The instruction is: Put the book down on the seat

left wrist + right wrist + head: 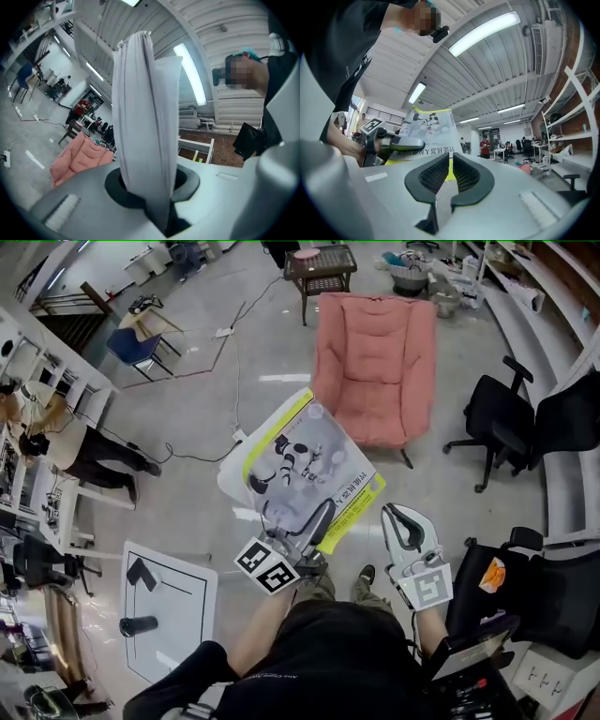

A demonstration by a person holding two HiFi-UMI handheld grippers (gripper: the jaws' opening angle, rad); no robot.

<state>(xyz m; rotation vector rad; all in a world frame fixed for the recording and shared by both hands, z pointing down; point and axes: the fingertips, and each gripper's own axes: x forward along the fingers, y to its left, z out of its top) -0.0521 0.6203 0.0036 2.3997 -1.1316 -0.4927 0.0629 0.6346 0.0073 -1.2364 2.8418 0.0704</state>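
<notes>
The book (305,465) is up in the air in front of you, cover facing up and tilted, over the floor and short of the pink armchair (375,315). You have it by its near edge only, so most of it hangs out past the grip and will want to droop or swing.

To do this step well, carry it forward until it is squarely over the seat (380,418), not the front lip. Lower the far edge onto the cushion first and let the rest lie flat before you let go. The cushion looks soft and sloped toward the back, so a flat, central placing should keep the book from sliding off.

Your left hand-held gripper (314,518) is clamped on the book: its own view shows the page block (145,117) standing edge-on between the jaws, pressed from both sides.

Your right hand-held gripper (401,521) sits just beside the book's near right corner. Its jaws are all but together with nothing between them; the yellow showing through the slit is the book (429,129) beyond.
</notes>
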